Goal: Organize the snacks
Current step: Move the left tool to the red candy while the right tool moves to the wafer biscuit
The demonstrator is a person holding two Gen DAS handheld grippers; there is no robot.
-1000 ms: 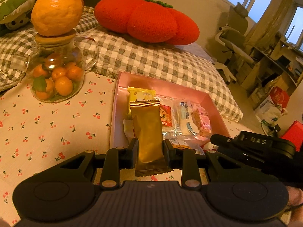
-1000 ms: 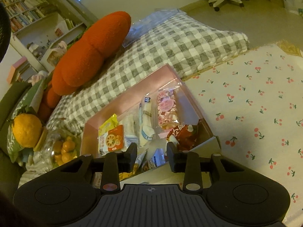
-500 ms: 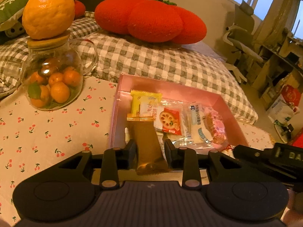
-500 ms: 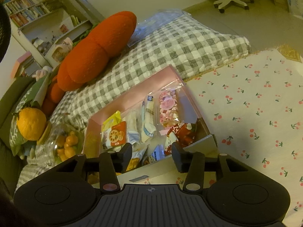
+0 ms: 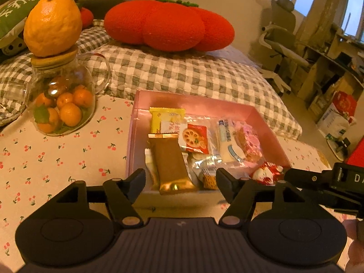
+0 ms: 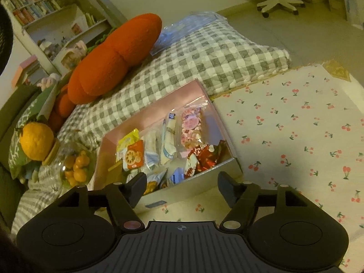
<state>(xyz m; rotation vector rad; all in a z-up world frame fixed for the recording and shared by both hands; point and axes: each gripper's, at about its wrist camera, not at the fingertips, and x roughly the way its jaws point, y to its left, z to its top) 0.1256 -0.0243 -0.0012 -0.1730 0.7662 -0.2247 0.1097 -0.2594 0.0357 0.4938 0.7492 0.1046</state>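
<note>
A pink box (image 5: 200, 100) on the cherry-print cloth holds several wrapped snacks. A gold-brown snack bar (image 5: 171, 166) lies in its near left part, leaning on the front wall. My left gripper (image 5: 180, 183) is open just in front of the box, the bar free between its jaws. My right gripper (image 6: 179, 187) is open and empty at the box's (image 6: 159, 107) near edge. It also shows at the right of the left wrist view (image 5: 323, 182). A red-and-white sweet (image 6: 202, 158) lies in the box's near right corner.
A glass jar of small oranges (image 5: 60, 109) with a large orange fruit (image 5: 52, 22) on its lid stands left of the box. A checked cushion (image 5: 182, 72) and a red pumpkin pillow (image 5: 168, 26) lie behind. Cherry-print cloth (image 6: 295, 136) stretches to the right.
My left gripper has opened and let go of the gold-brown bar, which now rests in the box. My right gripper has opened wider and drawn back a little.
</note>
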